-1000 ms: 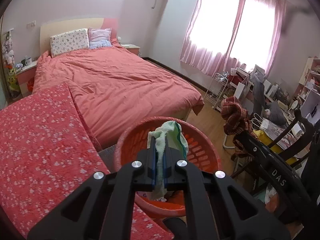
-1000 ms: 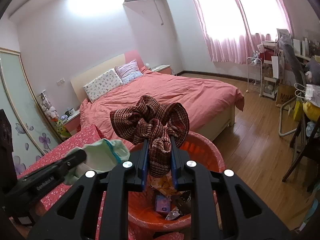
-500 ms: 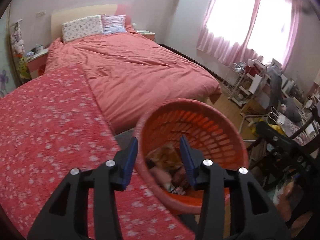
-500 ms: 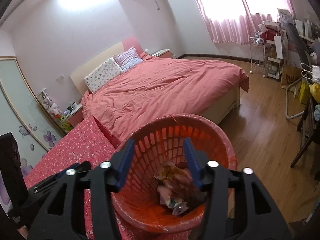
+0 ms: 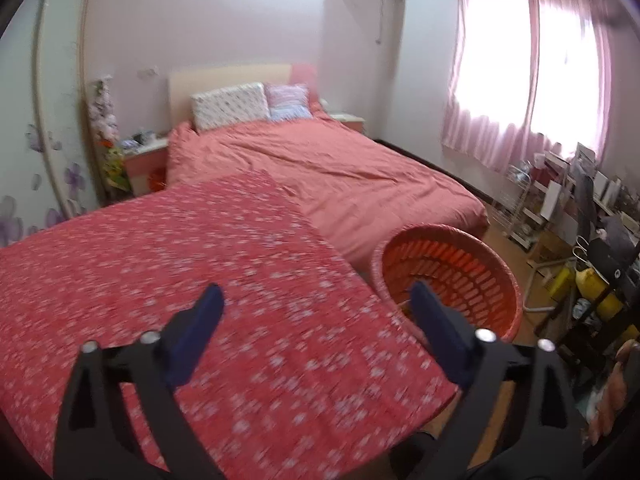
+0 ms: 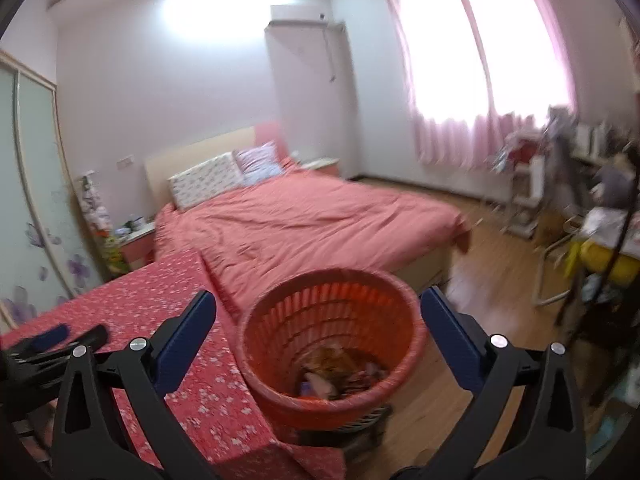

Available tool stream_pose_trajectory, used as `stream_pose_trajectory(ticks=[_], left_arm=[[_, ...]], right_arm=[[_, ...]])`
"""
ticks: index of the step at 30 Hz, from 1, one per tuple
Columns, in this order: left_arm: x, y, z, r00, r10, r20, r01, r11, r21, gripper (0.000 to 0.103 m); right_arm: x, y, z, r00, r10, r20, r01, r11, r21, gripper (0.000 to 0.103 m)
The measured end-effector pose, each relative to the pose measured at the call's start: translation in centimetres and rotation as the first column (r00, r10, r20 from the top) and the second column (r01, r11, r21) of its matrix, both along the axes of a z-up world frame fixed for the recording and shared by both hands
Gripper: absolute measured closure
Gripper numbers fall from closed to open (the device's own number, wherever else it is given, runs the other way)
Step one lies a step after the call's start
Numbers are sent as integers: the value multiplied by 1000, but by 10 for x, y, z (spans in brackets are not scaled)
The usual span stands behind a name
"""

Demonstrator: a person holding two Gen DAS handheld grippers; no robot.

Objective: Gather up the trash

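Your left gripper [image 5: 316, 300]: black frame, blue pads, jaws opening and spread wide with nothing between them. It hangs over the near part of the table, tipped downward.
Left gripper's right pad [image 5: 434, 320]: in the left wrist view it overlaps the near left rim of the basket; whether it touches, you cannot tell.
Your right gripper [image 6: 318, 312]: same black and blue build, jaws opening, also spread wide and empty. In its own view the two pads frame the basket from either side, apart from its rim.
Your right hand [image 5: 612, 392]: a blurred edge of it shows at the far right of the left wrist view.
Table with red cloth printed in small white flowers [image 5: 160, 264]: fills the near left of both views; its right edge runs just beside the basket.
Round orange plastic basket with slotted walls [image 6: 332, 320]: stands on the floor at the table's near right corner, between table and bed.
Trash [image 6: 340, 372]: a jumble of crumpled wrappers and fabric lying in the bottom of the basket; single pieces are too blurred to name.
Wooden floor [image 6: 480, 272]: to the right of the basket and bed.
Bed with salmon pink quilt [image 5: 340, 168]: beyond the table, with two pillows [image 5: 248, 104] against the far headboard.
Pink curtains [image 5: 532, 92]: far right, bright with window light.
Cluttered shelves and chair [image 5: 580, 208]: right side, under the window, blurred.
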State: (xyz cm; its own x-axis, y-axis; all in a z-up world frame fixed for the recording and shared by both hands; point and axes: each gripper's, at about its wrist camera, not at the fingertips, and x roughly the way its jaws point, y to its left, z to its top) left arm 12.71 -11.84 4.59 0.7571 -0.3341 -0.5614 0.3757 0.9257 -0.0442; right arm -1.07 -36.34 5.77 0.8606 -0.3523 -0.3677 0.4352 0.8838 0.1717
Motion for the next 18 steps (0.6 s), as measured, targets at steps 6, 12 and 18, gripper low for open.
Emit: stream_pose_trajectory(ticks=[6, 12, 18], left_arm=[[-45, 42, 3, 994, 91, 61, -91, 996, -7, 4], [-85, 76, 0, 965, 230, 129, -231, 973, -5, 4], [-112, 100, -7, 934, 318, 164, -321, 947, -7, 4]], right_arm=[[-26, 32, 2, 995, -93, 30, 96, 987, -129, 2], [-45, 63, -7, 994, -99, 50, 107, 972, -209, 2], [-55, 79, -10, 995, -86, 40, 93, 969, -229, 2]])
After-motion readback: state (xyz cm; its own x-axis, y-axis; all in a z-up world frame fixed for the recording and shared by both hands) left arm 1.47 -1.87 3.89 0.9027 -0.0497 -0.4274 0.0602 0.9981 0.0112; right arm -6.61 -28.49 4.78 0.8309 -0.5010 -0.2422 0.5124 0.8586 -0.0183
